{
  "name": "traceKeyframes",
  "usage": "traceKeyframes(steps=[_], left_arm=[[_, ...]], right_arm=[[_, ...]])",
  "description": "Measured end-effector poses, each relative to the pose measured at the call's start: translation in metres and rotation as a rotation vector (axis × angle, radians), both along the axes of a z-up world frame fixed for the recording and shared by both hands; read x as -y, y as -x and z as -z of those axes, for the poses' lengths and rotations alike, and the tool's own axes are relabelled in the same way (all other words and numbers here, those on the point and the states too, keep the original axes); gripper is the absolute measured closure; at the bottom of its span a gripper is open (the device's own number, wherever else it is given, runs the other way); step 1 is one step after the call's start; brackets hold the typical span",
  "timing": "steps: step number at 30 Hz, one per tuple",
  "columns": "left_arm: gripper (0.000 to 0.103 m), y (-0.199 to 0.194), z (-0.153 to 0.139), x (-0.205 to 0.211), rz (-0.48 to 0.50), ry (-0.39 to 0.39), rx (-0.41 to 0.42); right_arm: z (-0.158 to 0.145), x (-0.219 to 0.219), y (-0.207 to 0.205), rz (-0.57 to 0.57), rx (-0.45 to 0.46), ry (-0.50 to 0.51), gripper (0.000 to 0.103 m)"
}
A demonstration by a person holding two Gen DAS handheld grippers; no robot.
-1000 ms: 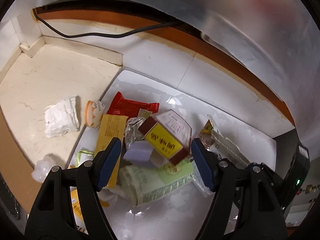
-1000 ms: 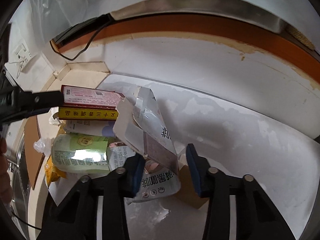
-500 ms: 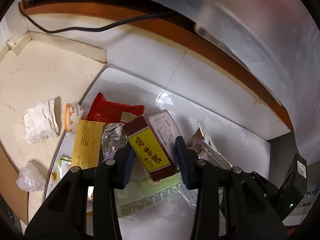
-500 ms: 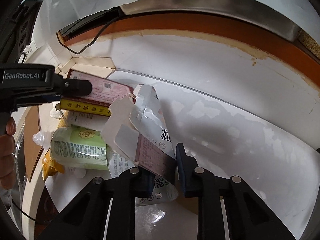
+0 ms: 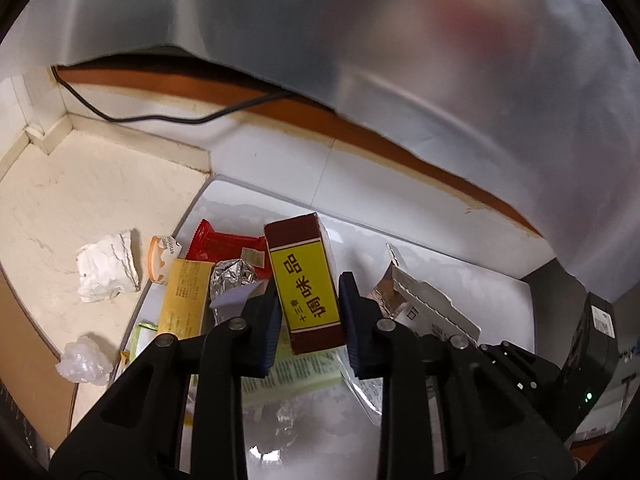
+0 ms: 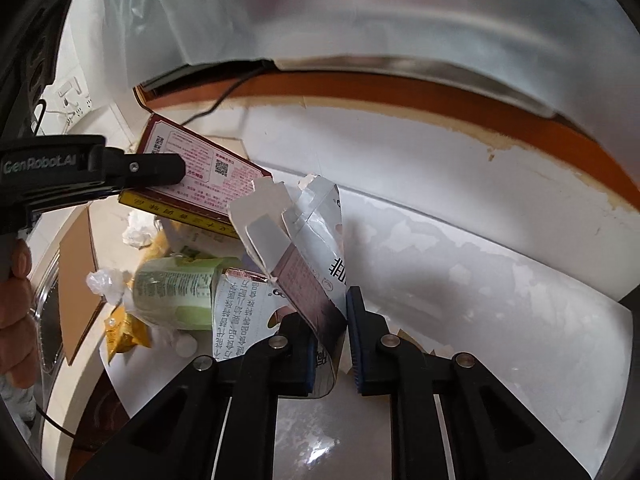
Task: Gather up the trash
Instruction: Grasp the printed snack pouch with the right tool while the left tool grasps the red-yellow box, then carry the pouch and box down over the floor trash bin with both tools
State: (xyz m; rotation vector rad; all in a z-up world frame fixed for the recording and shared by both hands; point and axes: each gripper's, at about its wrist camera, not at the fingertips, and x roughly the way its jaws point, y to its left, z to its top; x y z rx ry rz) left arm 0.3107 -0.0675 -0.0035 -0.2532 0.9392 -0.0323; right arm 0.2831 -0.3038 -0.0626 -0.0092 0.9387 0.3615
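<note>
My left gripper [image 5: 310, 300] grips a maroon box with a yellow label [image 5: 304, 276], lifted off the trash pile; its jaws are closing, and the pads press the box's sides. The right wrist view shows that box [image 6: 192, 168] tilted in the air, with a left finger [image 6: 140, 168] across it. My right gripper [image 6: 328, 320] pinches a torn-open white and brown carton [image 6: 296, 240]. Its jaws are closing too, with the carton's lower end between the pads. The carton [image 5: 424, 304] also appears at the right of the left wrist view.
On the white sheet [image 5: 460, 272] lie a red wrapper [image 5: 224, 244], a foil wad [image 5: 234, 276], a yellow packet [image 5: 184, 300] and a green pack [image 6: 176, 296]. Crumpled paper [image 5: 108, 272], a small cup [image 5: 160, 260] and a plastic wad [image 5: 82, 360] lie on the beige floor. A translucent bag [image 5: 400, 40] hangs above.
Both grippers closed from open onto their items and rose. The maroon box came up off the pile, and the torn carton lifted with the right gripper.
</note>
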Motion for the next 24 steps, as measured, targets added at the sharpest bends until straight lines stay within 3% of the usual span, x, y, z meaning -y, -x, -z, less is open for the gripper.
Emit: traceKeyframes(steps=[12,24], left_arm=[[0.08,0.093,-0.068,-0.015,0.06,0.045,0.139],[0.08,0.222,-0.09,-0.058,0.13,0.065,0.177]], right_arm=[[-0.055,0.003,0.06,0.099,0.12,0.06,0.095],[-0.088,-0.033,0.169,0.174,0.168,0.08,0.095]])
